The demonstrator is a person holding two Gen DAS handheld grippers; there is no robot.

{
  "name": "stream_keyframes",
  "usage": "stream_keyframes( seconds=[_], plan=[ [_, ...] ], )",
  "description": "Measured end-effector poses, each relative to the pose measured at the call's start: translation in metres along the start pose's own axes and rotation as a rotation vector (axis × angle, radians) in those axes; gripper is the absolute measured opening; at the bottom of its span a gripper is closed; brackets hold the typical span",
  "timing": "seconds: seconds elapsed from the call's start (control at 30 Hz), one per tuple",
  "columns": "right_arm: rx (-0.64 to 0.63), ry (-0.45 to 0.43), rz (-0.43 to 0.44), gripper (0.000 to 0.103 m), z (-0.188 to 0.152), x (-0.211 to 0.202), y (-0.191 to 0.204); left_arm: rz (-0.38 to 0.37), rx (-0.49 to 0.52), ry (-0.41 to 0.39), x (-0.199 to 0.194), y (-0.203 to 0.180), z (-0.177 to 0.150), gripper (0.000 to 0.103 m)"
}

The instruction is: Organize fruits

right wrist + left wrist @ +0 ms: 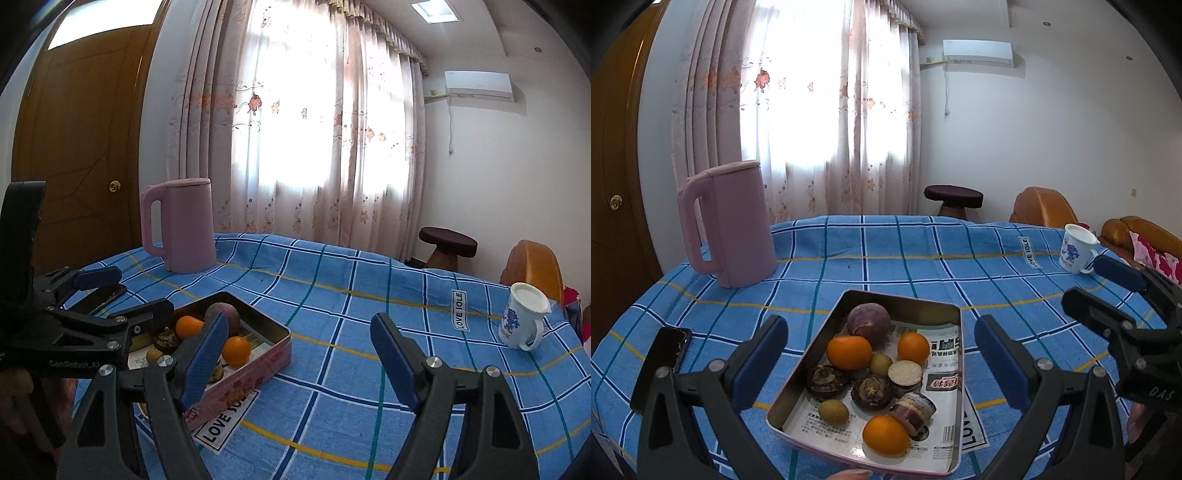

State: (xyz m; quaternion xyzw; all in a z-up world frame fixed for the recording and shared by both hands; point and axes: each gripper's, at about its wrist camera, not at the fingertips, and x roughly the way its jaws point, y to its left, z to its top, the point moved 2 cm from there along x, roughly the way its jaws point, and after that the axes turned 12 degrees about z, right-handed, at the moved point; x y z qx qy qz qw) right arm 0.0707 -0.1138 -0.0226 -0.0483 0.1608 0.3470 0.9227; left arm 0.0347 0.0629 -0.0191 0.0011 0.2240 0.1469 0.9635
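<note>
A pink metal tin (955, 387) lined with newspaper sits on the blue checked tablecloth (886, 258). It holds three oranges (849, 352), a purple round fruit (868, 324), small green fruits (833, 412), dark brown halves (827, 380) and a cut purple piece (913, 408). My left gripper (881, 354) is open, hovering above the tin with its fingers on either side. My right gripper (299, 354) is open and empty, to the right of the tin (258, 360); it also shows in the left wrist view (1108, 291).
A pink kettle (727, 225) stands at the back left. A white mug with blue print (1076, 249) stands at the right edge. A black phone (661, 365) lies left of the tin. A stool (953, 199) and orange chairs stand beyond the table.
</note>
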Motion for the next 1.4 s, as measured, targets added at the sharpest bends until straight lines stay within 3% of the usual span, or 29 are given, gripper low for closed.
stream_keyframes(
  seconds=[0.43, 1.4],
  plan=[
    [0.011, -0.03, -0.014, 0.081, 0.0, -0.013, -0.006, -0.004, 0.01, -0.01, -0.007, -0.007, 0.004, 0.103],
    [0.019, 0.006, -0.022, 0.081, -0.012, -0.007, -0.01, -0.016, 0.003, 0.008, -0.001, -0.009, -0.001, 0.103]
  ],
)
